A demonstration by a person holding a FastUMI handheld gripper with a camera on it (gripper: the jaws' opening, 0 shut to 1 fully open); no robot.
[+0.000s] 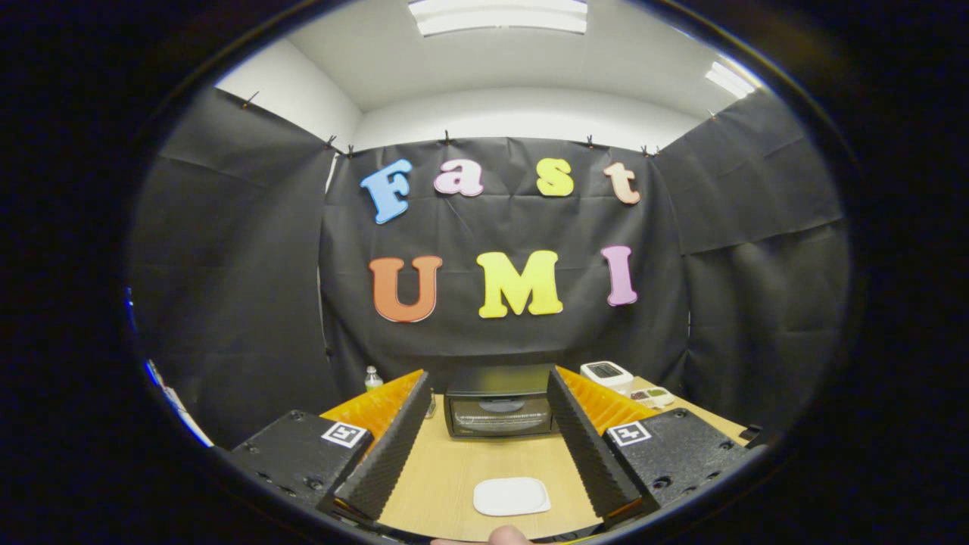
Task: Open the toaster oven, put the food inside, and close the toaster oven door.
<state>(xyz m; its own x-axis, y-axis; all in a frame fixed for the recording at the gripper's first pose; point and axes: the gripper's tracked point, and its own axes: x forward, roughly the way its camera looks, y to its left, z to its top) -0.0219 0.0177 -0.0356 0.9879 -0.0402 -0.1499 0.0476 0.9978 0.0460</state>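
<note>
- The gripper [490, 424] hung above the near end of the wooden table [447, 477], its two fingers spread wide and holding nothing.
- Beyond the fingertips, at the far end of the table against the black cloth, stood the toaster oven [500, 403], dark and boxy, its glass door [501, 416] shut and upright.
- Through the glass I could not tell whether any food lay inside.
- Between the fingers, on the near part of the table, lay a white plate [512, 496], flat with rounded corners; I saw no food on it.
- A shut door and a bare plate would suit either food already stowed or food not yet brought; I could not say which.
- I judged the oven stiff and heavy enough to stay put; the door should swing down on a bottom hinge, best taken by a handle along its top edge, though I could not make one out.
- The glass looked smooth and would likely be slippery to pinch.
- A small bottle [372, 378] stood to the left of the oven, and a white scale [607, 373] to its right.
- A fingertip [509, 537] showed just below the plate.
</note>
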